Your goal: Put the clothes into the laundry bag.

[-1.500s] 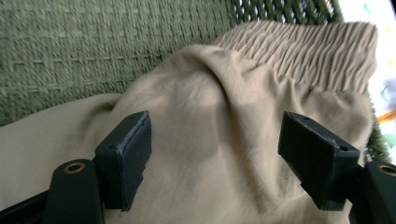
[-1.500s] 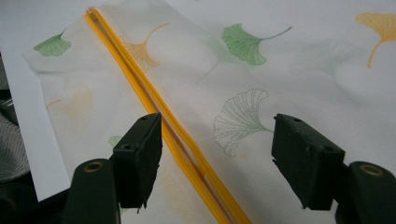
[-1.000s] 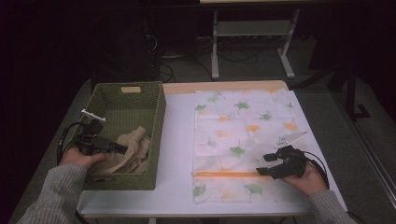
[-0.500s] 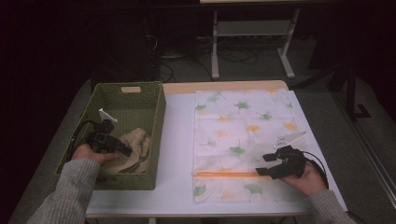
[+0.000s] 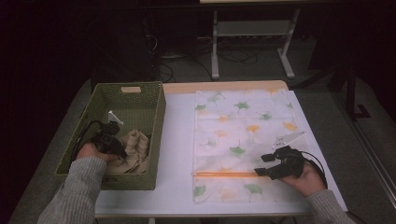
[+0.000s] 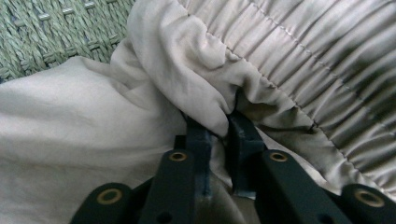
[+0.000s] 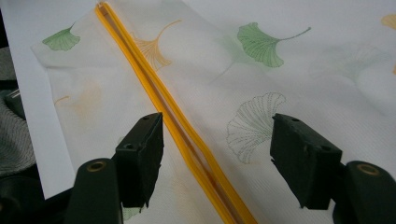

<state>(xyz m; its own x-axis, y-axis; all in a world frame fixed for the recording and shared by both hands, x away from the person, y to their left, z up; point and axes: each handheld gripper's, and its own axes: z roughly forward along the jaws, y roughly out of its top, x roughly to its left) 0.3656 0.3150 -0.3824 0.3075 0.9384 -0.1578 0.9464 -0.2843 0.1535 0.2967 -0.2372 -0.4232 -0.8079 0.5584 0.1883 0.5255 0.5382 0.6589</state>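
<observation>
High view: beige garment (image 5: 133, 150) bunched in the green woven basket (image 5: 154, 116) at table's left, no clear long axis. My left gripper (image 5: 112, 142) is down in it.

Left gripper view: jaws, just closing, pinch a fold beside the gathered waistband (image 6: 299, 51).

Right gripper view: my jaws stand apart over the leaf-print bag's (image 7: 261, 79) orange zipper (image 7: 154, 93), which runs diagonally.

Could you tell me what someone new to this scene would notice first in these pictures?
Probably the white leaf-print bag with its orange zipper, spread flat over the right half of the table, where the right gripper hovers open above the zipper. Next comes the green woven basket on the left, where the left gripper has just been closing and now pinches a fold of the beige garment.
</observation>
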